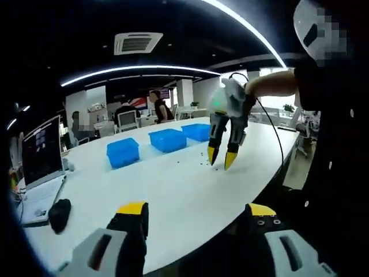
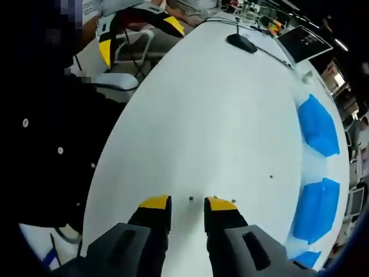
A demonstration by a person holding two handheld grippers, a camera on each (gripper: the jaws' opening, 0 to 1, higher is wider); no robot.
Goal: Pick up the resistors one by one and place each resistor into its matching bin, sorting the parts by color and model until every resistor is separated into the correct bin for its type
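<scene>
The white table (image 1: 173, 196) carries several tiny dark resistors (image 1: 205, 162) scattered near its right edge. My right gripper (image 1: 221, 160) points down at them, its yellow-tipped jaws a little apart. In the right gripper view one small resistor (image 2: 191, 199) lies on the table between the tips of the right gripper (image 2: 188, 203), which is open and not touching it. Another speck of a resistor (image 2: 271, 176) lies farther right. My left gripper (image 1: 197, 210) hovers wide open and holds nothing over the table's near edge; it also appears as the left gripper (image 2: 138, 37) beyond the person's dark sleeve.
Three blue bins (image 1: 123, 152) (image 1: 167, 139) (image 1: 197, 131) stand in a row at the back; two blue bins (image 2: 318, 124) (image 2: 316, 209) line the right side. A laptop (image 1: 43, 153) and black mouse (image 1: 59, 212) sit at the left end. People stand in the background.
</scene>
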